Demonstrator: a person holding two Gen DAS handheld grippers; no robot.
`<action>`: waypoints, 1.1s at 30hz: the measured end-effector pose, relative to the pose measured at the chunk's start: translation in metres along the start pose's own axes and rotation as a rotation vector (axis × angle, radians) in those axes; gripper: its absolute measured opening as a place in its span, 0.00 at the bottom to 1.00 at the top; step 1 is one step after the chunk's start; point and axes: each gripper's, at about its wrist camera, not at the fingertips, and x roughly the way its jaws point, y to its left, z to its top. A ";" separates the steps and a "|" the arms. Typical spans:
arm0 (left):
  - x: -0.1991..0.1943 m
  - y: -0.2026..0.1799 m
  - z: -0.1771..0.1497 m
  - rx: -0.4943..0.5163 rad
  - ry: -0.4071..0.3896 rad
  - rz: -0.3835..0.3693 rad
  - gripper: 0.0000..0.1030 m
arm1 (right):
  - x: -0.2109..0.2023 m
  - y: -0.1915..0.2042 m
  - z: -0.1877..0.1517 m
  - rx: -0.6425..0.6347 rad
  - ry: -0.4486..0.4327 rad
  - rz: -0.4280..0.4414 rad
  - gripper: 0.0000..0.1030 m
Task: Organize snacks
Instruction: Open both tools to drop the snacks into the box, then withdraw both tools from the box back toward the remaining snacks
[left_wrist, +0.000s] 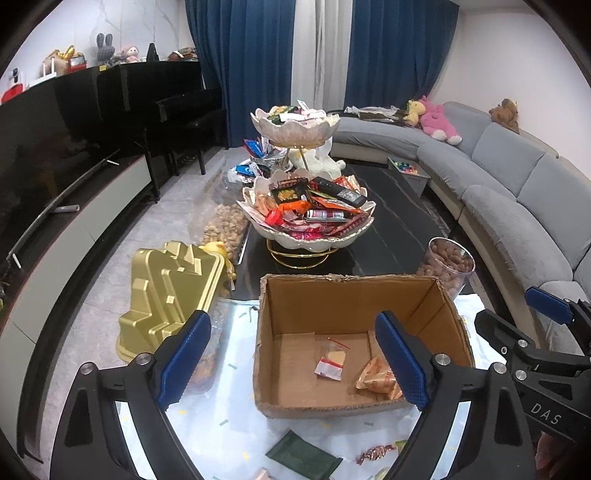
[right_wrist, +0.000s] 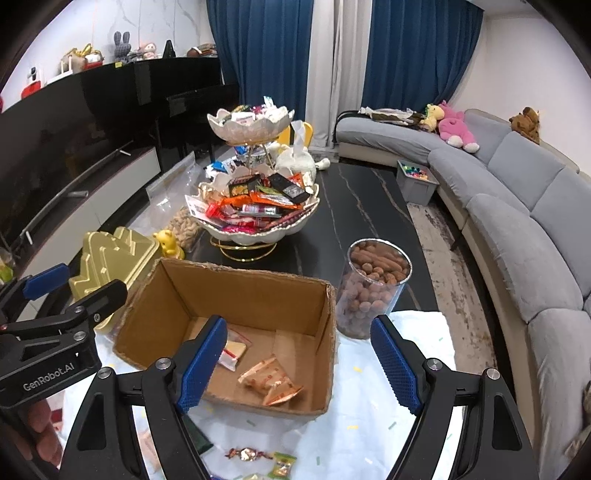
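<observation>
Both tongs hang spread wide and empty above the near end of the counter (left_wrist: 388, 236), between placements. The left tongs (left_wrist: 291, 363) hover over the near left wall of the cardboard box (left_wrist: 354, 291); the right tongs (right_wrist: 299, 363) hover over its near right corner. Two snacks already lie on the box floor: a clear zip bag with a red strip (left_wrist: 331, 359) and an orange-printed packet (right_wrist: 271, 382) beside it.

Loose snacks wait on the white cloth (right_wrist: 417, 343) in front of the box: a dark green sachet (left_wrist: 303, 458), a twisted foil-wrapped candy (right_wrist: 245, 453) and a small green-and-yellow packet (right_wrist: 282, 463).

The collecting step looks partly done. The next move calls for lowering one pair of tongs to a loose wrapper, probably the candy, closing on it without snagging the cloth, then lifting it over the box wall and letting go inside.
</observation>
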 end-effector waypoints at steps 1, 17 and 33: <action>-0.005 0.001 -0.001 0.001 -0.004 0.006 0.88 | -0.004 0.001 0.000 -0.001 -0.006 -0.003 0.78; -0.064 0.014 -0.016 0.001 -0.069 0.017 0.91 | -0.057 0.015 -0.018 0.012 -0.052 0.002 0.78; -0.109 0.022 -0.061 0.026 -0.111 0.039 0.99 | -0.100 0.027 -0.054 0.030 -0.069 0.004 0.90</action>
